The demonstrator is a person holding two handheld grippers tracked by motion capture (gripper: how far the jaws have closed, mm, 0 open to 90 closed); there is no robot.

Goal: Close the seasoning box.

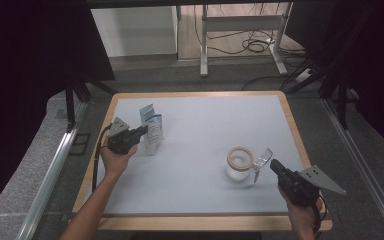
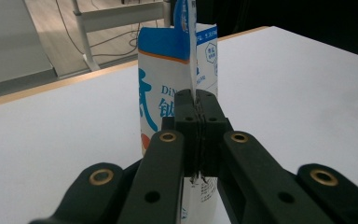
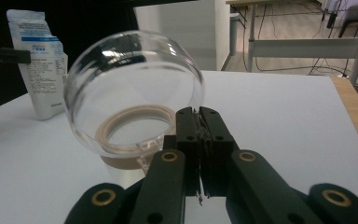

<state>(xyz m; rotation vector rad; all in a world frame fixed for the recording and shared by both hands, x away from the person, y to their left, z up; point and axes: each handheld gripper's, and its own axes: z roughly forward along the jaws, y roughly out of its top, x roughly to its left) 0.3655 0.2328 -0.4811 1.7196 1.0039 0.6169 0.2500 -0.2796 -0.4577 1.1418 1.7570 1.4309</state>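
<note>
One pouch point(image 1: 153, 131) upright at the table's point(image 1: 205, 200) left, pinched by the left gripper point(image 1: 142, 131), one jar point(image 1: 239, 164) at right, its clear lid point(image 3: 130, 88) pinched open by the right gripper point(image 1: 271, 164)

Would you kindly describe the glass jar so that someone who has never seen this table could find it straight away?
On the white table, look toward its right front part, just ahead of the right tool. There stands the glass jar, short and clear with a pale ring round its mouth and a round clear lid tipped open beside it. The only neighbour, far left, is a tall blue-and-white pouch.
</note>
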